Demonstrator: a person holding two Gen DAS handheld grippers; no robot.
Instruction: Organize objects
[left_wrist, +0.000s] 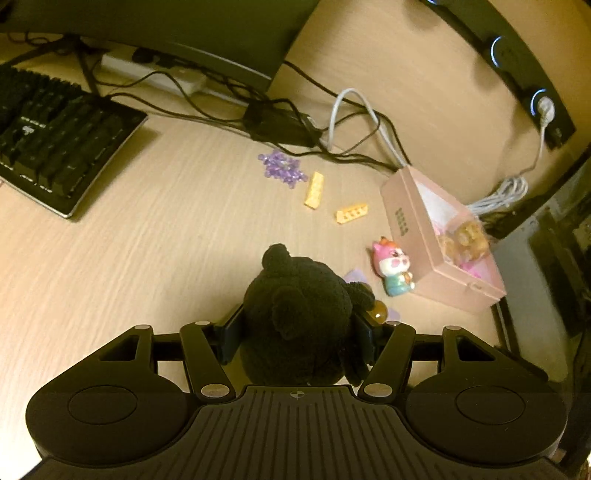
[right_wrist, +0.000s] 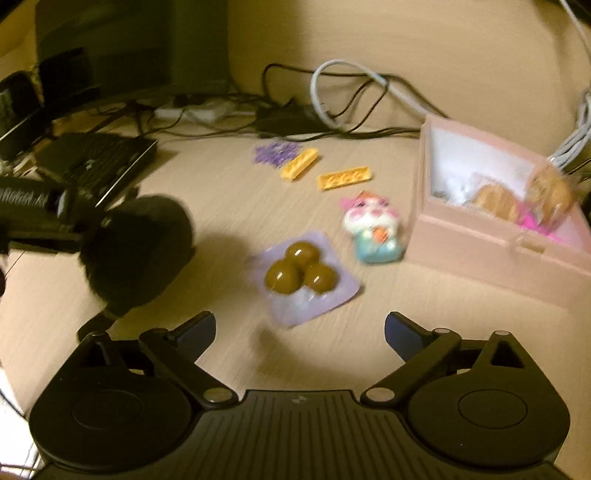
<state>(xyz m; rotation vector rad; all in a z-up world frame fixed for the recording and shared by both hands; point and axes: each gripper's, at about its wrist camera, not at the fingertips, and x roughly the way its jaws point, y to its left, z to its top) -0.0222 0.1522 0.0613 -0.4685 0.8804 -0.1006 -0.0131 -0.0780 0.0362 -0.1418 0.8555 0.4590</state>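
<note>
1. While the pink box (left_wrist: 413, 221) already holds a few things, most of the sorting is judged undone: it sits open at the desk's right side, with wrapped brown snack packets (right_wrist: 495, 201) and something bright pink (right_wrist: 532, 223) bunched at its near end. The far end shows bare white lining. Exact count inside: cannot tell, blurred.
2. Black plush toy (left_wrist: 299, 314): lifted off the desk (left_wrist: 147, 240), squeezed between the two fingers of the left gripper (left_wrist: 299, 332). Jaws closed onto its sides, toy bulging past them. In the right wrist view it hangs above its own shadow, well left of the box. Judged in transit.
3. Purple packet of three brown balls (right_wrist: 301, 273): flat on the desk, just ahead of the right gripper (right_wrist: 300, 332). That gripper's jaws stand spread wide, nothing between them. Likely next pick, a guess.
4. Pink-and-teal figurine (left_wrist: 393, 269): lying on the desk just beside the box's near wall, outside it.
5. Two yellow bricks (left_wrist: 314, 189) (left_wrist: 351, 213): loose on the desk, apart from each other, mid-table.
6. Purple bead pile (left_wrist: 282, 168): scattered heap beyond the bricks, near the cables (left_wrist: 351, 122).
7. Tally: some items boxed, one in hand, five groups left out.
</note>
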